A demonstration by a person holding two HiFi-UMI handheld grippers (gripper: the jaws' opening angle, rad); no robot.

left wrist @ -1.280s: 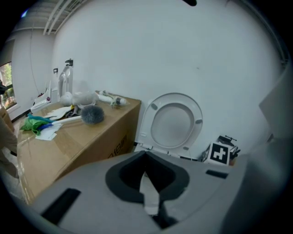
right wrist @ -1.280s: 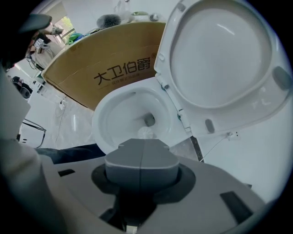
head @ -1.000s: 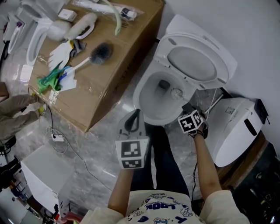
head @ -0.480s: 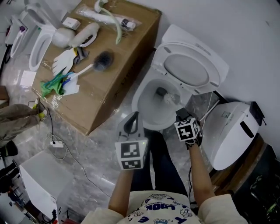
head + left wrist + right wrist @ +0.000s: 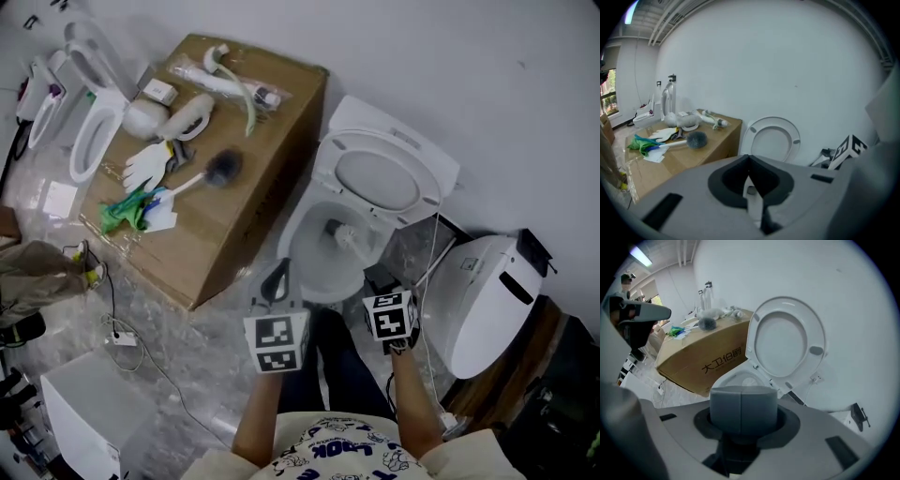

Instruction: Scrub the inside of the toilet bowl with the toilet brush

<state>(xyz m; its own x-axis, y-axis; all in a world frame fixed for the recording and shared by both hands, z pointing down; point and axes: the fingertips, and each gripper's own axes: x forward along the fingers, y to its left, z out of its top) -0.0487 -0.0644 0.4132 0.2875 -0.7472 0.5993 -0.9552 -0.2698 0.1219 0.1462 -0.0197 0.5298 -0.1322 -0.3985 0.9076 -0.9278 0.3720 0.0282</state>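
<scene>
Head view: the person holds 2 grippers low in front of a toilet. The right gripper (image 5: 378, 279) is clenched on the handle of the toilet brush (image 5: 343, 235). The handle runs forward from its fingers and down into the toilet bowl (image 5: 298, 246). The dark brush head sits against the inside of the bowl, ahead of the fingertips and a little to their left.

In the right gripper view the 2 grey pads (image 5: 726, 404) press flat together with only a seam between them, and they hide the handle. Just past them show the near rim of the bowl and, above it, the raised lid (image 5: 780, 341).

The left gripper (image 5: 277, 279) hangs just short of the bowl's near rim, level with the right gripper and apart from it. Its fingers are closed tip to tip and grasp nothing. The left gripper view shows them meeting at a point with a thin pale slit below.

Ahead of the left fingers and off to their left stands a cardboard box (image 5: 234, 230). On its top lie a second brush (image 5: 223, 169) with a dark head, a white glove (image 5: 142, 165) and some green and blue items.
</scene>
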